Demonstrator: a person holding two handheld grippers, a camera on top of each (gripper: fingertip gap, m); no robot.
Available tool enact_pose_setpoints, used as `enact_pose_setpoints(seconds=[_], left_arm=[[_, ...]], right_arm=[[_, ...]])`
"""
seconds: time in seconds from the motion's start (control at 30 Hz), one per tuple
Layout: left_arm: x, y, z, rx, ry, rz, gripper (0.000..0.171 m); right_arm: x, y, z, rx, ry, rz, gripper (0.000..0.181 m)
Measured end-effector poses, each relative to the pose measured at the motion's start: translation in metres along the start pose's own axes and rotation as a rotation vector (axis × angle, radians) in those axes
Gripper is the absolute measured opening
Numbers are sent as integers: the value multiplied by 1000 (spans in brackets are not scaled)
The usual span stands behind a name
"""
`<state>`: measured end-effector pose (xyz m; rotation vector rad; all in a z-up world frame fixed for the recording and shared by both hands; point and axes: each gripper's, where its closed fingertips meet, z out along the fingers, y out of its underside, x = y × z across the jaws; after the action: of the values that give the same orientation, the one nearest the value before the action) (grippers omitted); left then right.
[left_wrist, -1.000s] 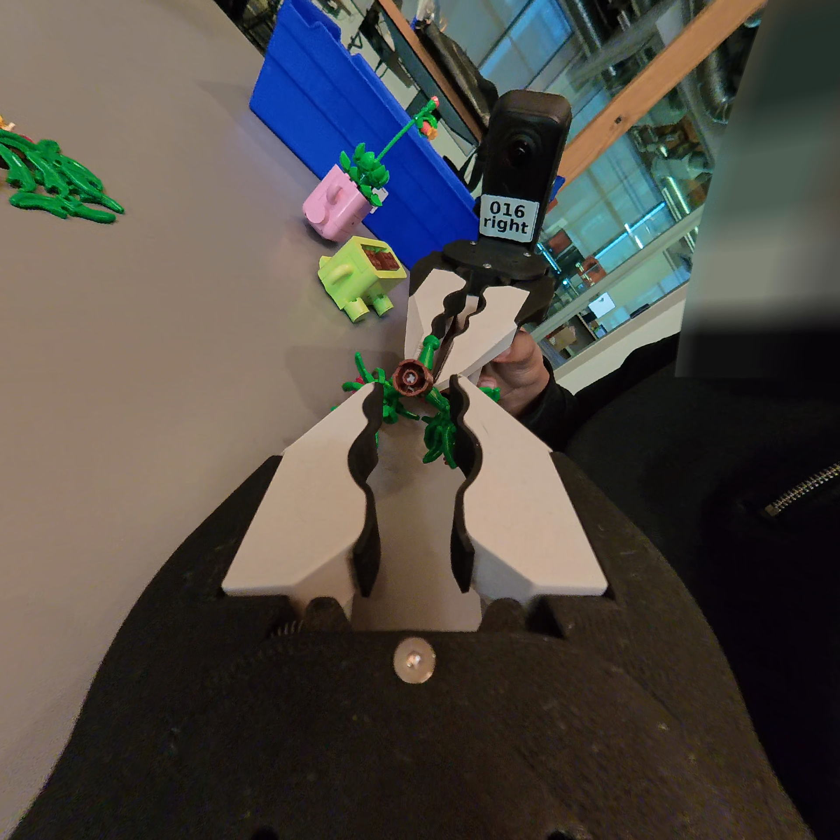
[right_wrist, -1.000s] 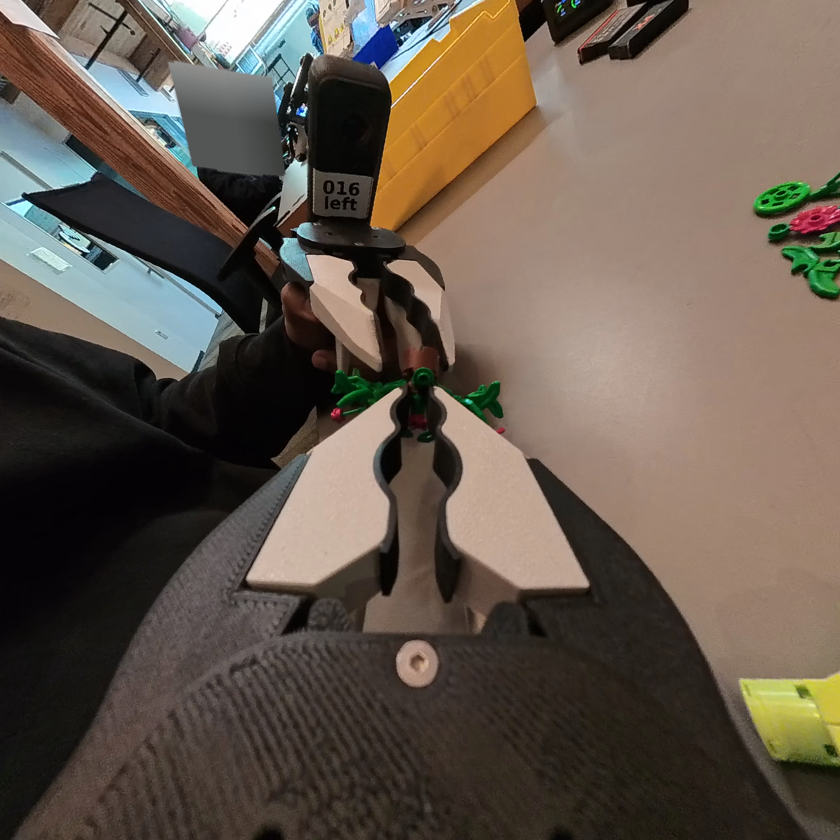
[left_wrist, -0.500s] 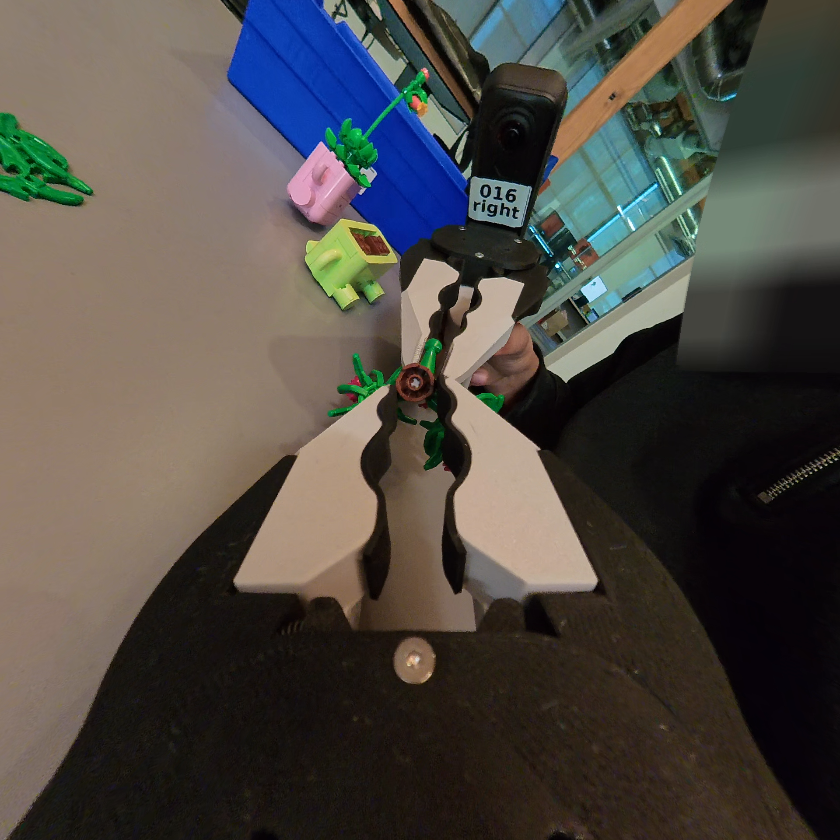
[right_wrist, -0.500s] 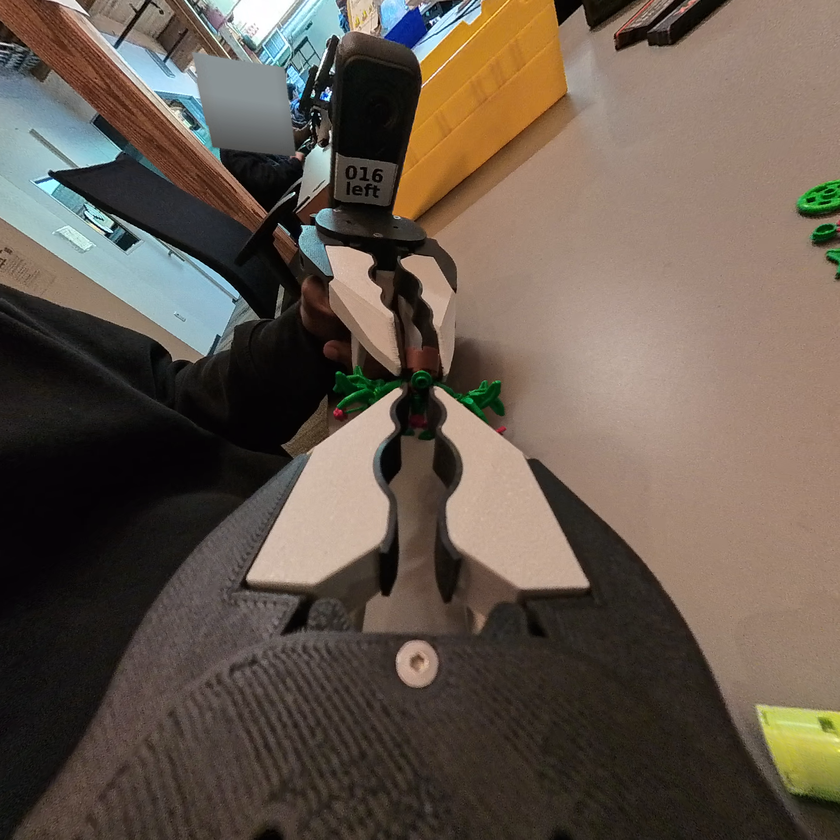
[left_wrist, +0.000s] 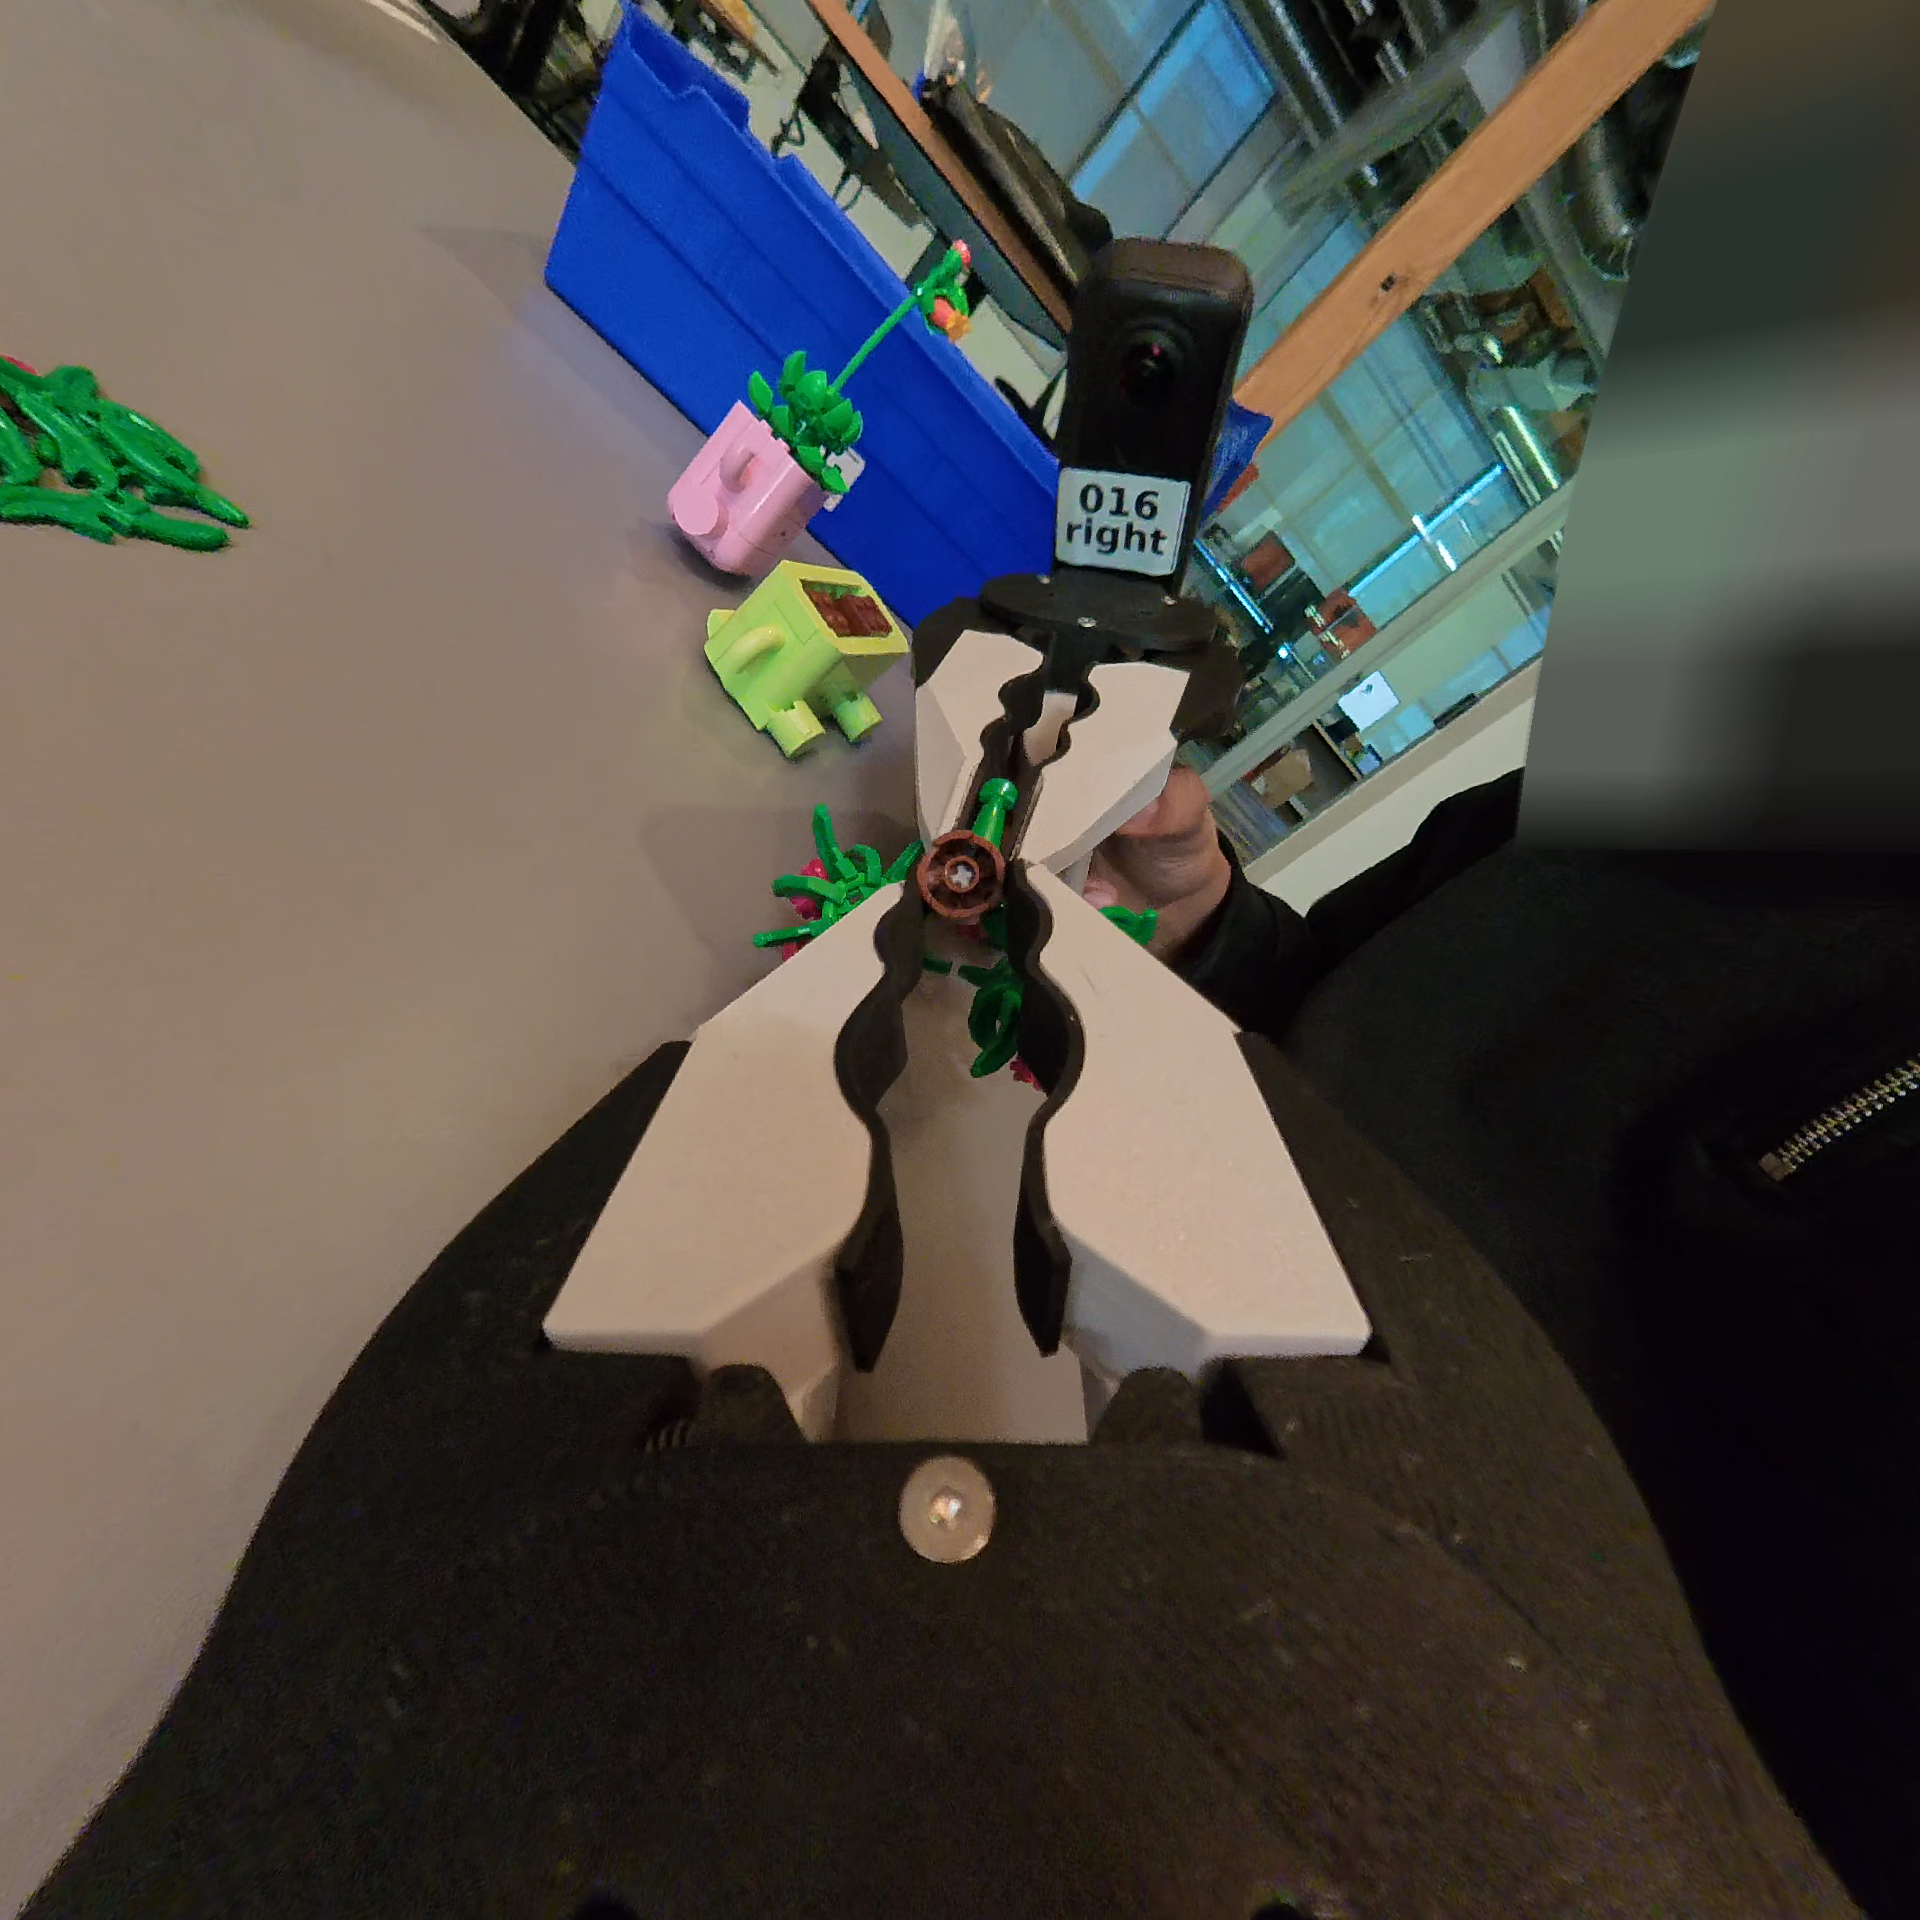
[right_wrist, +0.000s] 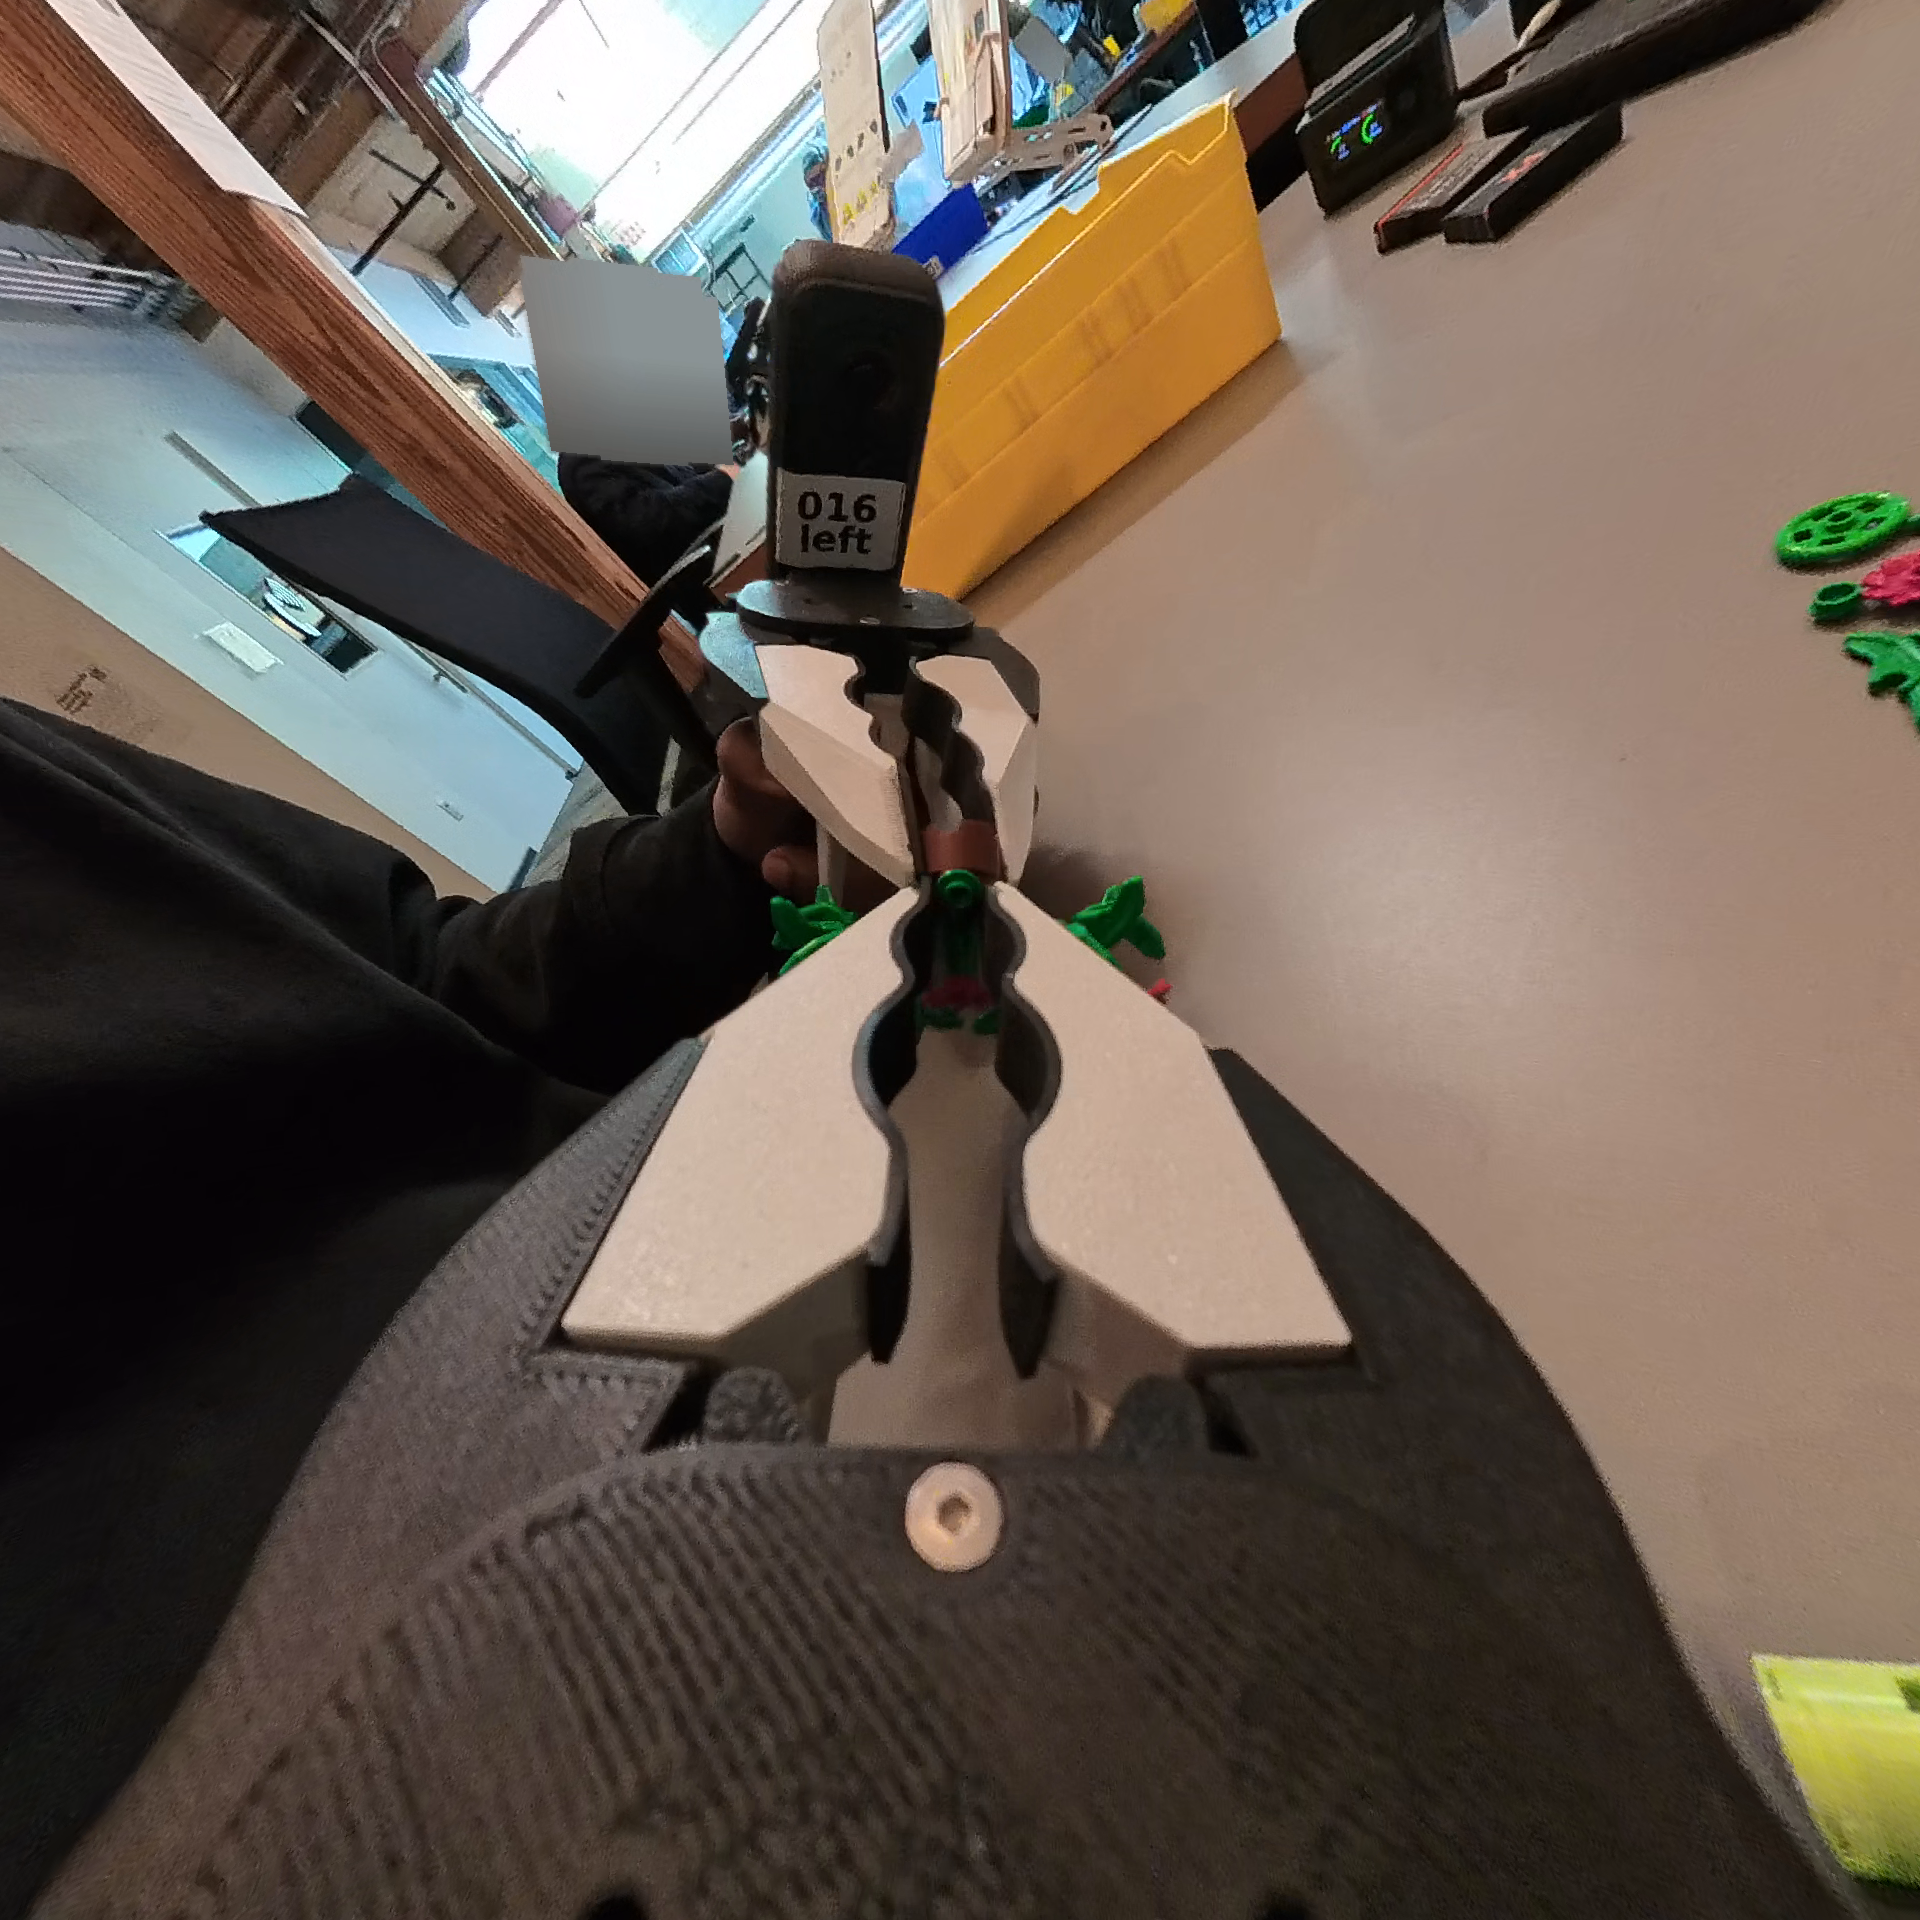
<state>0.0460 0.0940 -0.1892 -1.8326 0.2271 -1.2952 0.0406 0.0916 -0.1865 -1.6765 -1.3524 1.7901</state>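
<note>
While my left gripper (left_wrist: 961, 883) pinches a small brown round piece (left_wrist: 961, 878) at its fingertips, my right gripper (right_wrist: 958, 896) faces it tip to tip, clamped on a green stem (right_wrist: 956, 894). Stem and brown piece meet between the 2 grippers. Below both sets of fingers, green leaf pieces (left_wrist: 831, 883) lie on the grey table (left_wrist: 364, 831). Beyond my left fingertips, off to their left, sit a lime-green brick pot (left_wrist: 800, 665) and a pink brick pot (left_wrist: 743, 499) with a flower, beside a blue bin (left_wrist: 727, 260).
</note>
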Motion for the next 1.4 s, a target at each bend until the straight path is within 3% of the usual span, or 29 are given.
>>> enact_pose_setpoints(seconds=[0.4,0.7,0.73,0.77,0.8,0.87,0.93,1.07,1.4], left_arm=[[0,-14,1,112,-30,23,11],[-2,-22,1,178,-49,29,11],[-6,-38,-12,300,-64,18,11],[-15,-56,-39,449,-48,-53,0],[-19,-65,-61,525,-15,-94,0],[-21,-62,-68,458,-124,17,0],[-8,-64,-60,418,-122,74,0],[-15,-52,-46,303,-194,156,0],[-23,-48,-46,332,-182,105,0]], right_arm=[[2,-9,-3,45,66,-54,5],[4,-11,-5,73,23,61,4],[10,-4,-6,30,64,47,4],[18,2,-8,-9,111,37,4],[17,-3,-11,25,102,52,4],[13,-13,-13,64,100,56,4],[20,-5,-10,1,191,-30,4],[17,3,-3,-19,142,6,4],[17,6,0,-45,156,-43,5]])
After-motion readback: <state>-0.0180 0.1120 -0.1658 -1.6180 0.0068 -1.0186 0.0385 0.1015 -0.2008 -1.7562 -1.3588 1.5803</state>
